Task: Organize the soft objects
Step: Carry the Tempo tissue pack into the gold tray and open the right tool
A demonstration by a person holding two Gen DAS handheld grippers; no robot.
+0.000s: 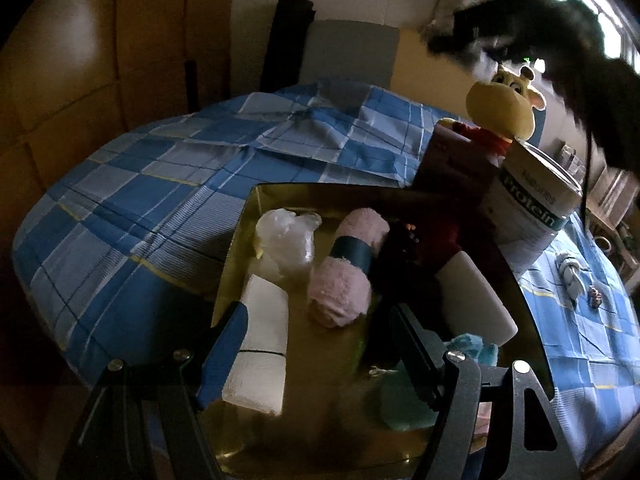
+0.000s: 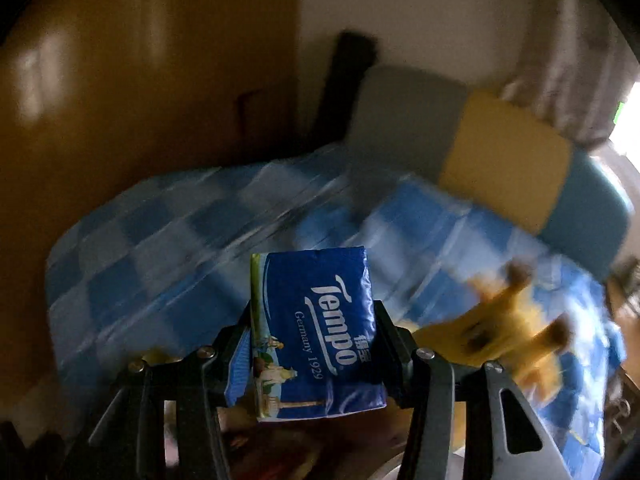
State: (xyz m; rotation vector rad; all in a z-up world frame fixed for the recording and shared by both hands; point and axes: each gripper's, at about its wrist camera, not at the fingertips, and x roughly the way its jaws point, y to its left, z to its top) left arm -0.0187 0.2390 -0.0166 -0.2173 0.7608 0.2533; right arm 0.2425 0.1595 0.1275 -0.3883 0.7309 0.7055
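A: Left wrist view first: the left gripper (image 1: 316, 344) hangs with its jaws spread and nothing between them, right over the gold box (image 1: 256, 200)

B: And that box is filling up! Just ahead of the fingers a pink rolled towel (image 1: 346, 268) with a dark band, a crumpled white plastic bag (image 1: 286, 240) to its left, white folded tissue (image 1: 264, 344) by the left finger, a white pad (image 1: 476, 300) and something turquoise (image 1: 476, 350) on the right

A: Beyond it, a yellow plush toy (image 1: 506, 110) still sits out by the protein tub (image 1: 536, 204), so work remains

B: Right wrist view now, very blurred: the right gripper (image 2: 314, 344) is pinching a blue Tempo tissue pack (image 2: 316, 332) square between its pads, carried above the checked bedspread (image 2: 160, 264)

A: I'd judge that pack is bound for the box, with the plush toy to follow
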